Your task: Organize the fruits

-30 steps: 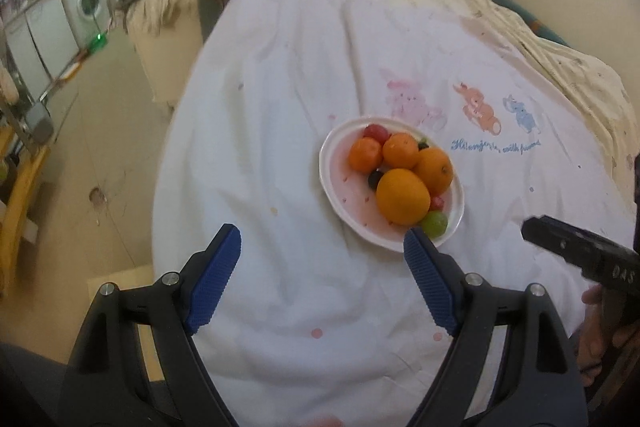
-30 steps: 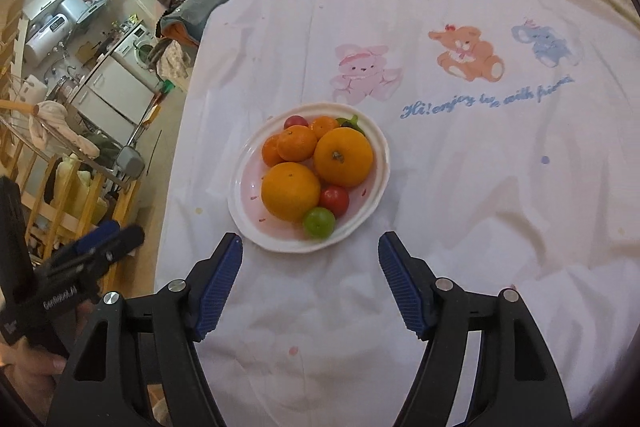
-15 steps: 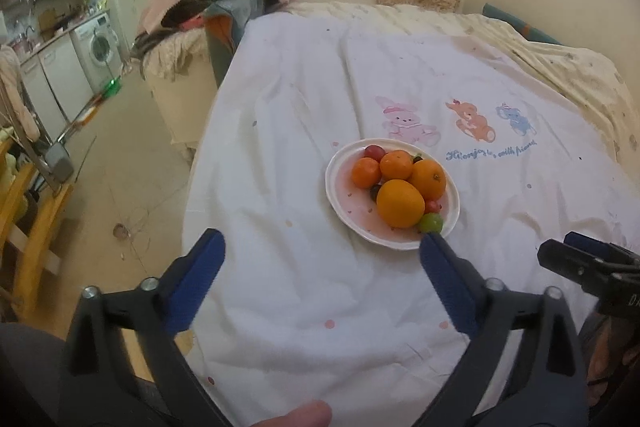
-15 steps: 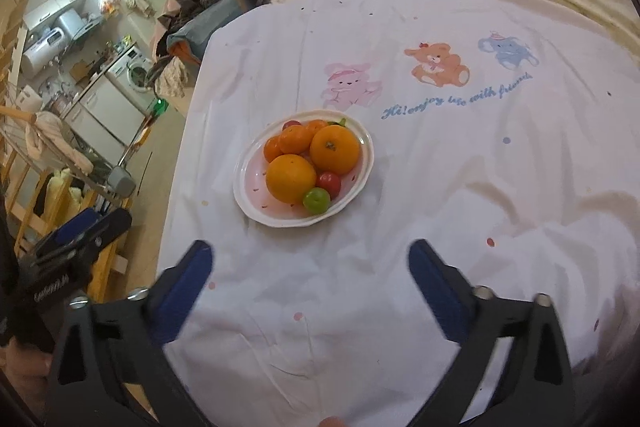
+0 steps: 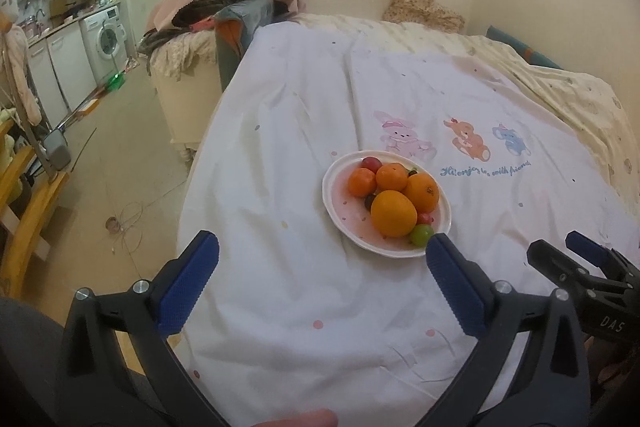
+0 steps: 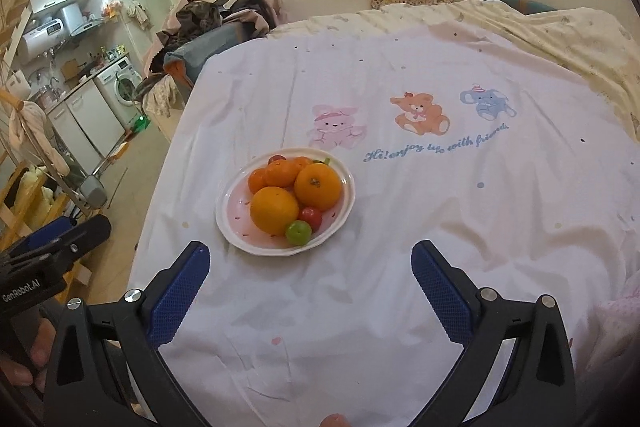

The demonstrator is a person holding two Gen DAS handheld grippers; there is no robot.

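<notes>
Both grippers are sitting farther back from the white, pink-speckled ceramic plate (image 5: 336,203) than a second ago, and the plate is looking smaller in both wrist views. The left gripper (image 5: 318,279), with black arms and blue ridged pads, has just been opening; its jaws are now spread wide with nothing between them but the white cartoon-printed bedsheet (image 5: 304,131). On the plate, going left to right in the left wrist view, two small orange mandarins (image 5: 362,182) are lying at the far left side, a large orange (image 5: 393,213) is sitting at the near middle with a second large orange (image 5: 422,191) just beyond it, and a small green fruit (image 5: 421,235) and a red cherry tomato (image 6: 311,217) are resting at the near right rim. The right gripper (image 6: 310,281) has likewise just been opening and is gaping empty, near the plate. With every visible fruit gathered on the plate and both grippers released and backing off, the organizing is probably finishing.
</notes>
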